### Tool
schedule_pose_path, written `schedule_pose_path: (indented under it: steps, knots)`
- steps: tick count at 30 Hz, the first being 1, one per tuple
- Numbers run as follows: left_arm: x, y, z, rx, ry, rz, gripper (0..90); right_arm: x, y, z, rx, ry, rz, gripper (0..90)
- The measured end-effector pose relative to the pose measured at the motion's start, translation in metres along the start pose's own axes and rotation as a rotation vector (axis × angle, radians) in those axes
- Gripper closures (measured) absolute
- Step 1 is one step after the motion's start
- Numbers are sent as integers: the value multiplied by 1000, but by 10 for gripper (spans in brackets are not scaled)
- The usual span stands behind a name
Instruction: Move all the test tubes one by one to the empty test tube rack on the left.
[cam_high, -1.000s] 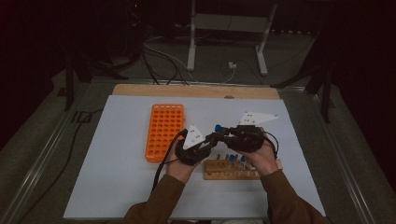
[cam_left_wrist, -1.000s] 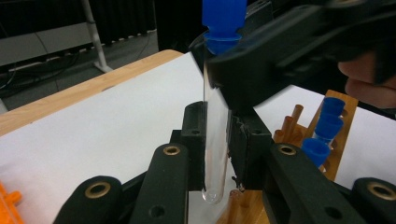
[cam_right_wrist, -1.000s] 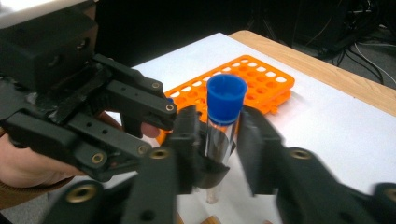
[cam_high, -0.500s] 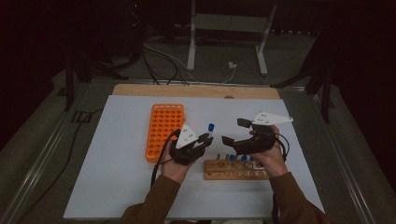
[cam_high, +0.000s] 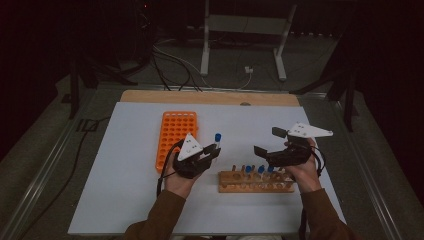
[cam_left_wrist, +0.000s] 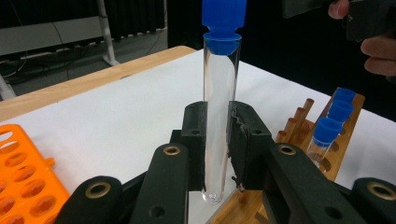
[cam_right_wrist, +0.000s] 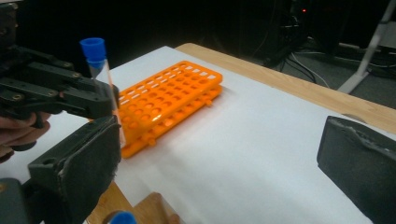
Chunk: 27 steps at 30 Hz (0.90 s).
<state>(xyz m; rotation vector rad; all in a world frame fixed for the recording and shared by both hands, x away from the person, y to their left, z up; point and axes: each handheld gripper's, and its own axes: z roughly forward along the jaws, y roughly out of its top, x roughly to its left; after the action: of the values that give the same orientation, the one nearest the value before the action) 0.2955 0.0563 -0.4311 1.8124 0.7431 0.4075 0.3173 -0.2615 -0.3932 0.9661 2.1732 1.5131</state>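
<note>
A blue-capped test tube (cam_left_wrist: 219, 116) is held upright, clamped low on its glass by the left gripper (cam_high: 214, 151), above the white surface (cam_high: 120, 165) between the orange rack (cam_high: 176, 136) and the wooden rack (cam_high: 256, 182). The right gripper (cam_high: 267, 142) fingers have just been opening; nothing is held between them.

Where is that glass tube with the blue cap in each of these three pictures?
High view: the tube stands left of centre, clamped in the left gripper.
Left gripper view: centre, upright between the jaws.
Right gripper view: far left, blue cap up.
Shared landmark: the orange rack.
</note>
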Motion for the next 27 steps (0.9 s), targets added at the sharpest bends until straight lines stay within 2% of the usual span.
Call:
schedule_pose_path:
  steps: [10,27]
  knots:
    - [8,-7,-12,-9,0,-4,778,-10,-11,-12,-15,-34,26,0]
    - [28,-23,-39,-19,17,-31,776,-19,-26,-27,-36,-73,54,0]
